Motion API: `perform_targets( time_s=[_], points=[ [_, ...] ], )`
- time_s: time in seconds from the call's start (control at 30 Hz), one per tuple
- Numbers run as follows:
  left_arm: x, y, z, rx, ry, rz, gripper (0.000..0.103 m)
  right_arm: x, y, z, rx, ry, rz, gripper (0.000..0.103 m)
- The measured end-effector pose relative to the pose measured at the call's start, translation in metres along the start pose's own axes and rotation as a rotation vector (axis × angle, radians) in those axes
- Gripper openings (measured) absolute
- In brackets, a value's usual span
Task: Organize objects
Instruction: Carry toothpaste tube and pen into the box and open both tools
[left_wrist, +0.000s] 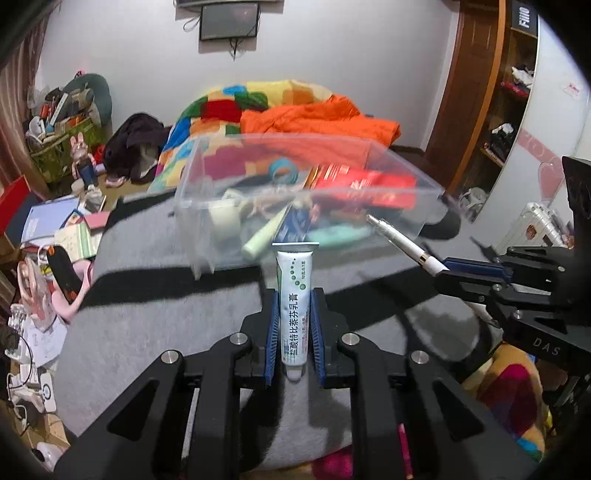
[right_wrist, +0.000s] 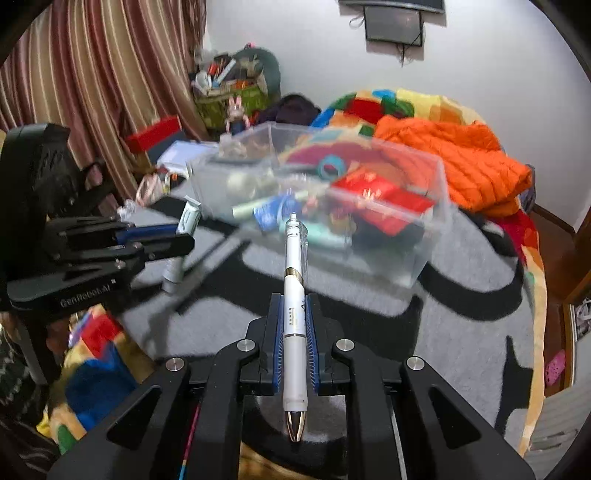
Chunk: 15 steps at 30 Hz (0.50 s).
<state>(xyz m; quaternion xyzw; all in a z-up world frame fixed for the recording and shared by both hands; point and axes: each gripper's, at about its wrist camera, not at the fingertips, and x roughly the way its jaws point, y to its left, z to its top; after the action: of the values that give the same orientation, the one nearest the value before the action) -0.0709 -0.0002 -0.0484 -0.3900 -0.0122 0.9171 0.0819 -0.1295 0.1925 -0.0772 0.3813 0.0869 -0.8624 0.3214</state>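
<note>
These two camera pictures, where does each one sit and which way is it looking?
Left wrist view: sits on the left gripper, looking forward along its jaws, shut on a white ointment tube; the right gripper shows at right.
Right wrist view: sits on the right gripper, jaws shut on a white click pen; the left gripper shows at left.
Shared: both face the clear plastic storage box on the grey blanket.
</note>
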Motion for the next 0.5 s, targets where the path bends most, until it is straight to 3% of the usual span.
perform_targets(
  time_s=[0.33, 0.5],
  points=[
    [-0.019, -0.004, 0.048, 0.010, -0.122, 0.011, 0.016, -0.020, -0.006, 0.047, 0.067, -0.131, -0.027, 0.010],
    [-0.012, 0.002, 0.070, -0.010, -0.140, 0.006, 0.016, -0.014, -0.014, 0.069, 0.103, -0.158, -0.049, 0.010]
  ],
)
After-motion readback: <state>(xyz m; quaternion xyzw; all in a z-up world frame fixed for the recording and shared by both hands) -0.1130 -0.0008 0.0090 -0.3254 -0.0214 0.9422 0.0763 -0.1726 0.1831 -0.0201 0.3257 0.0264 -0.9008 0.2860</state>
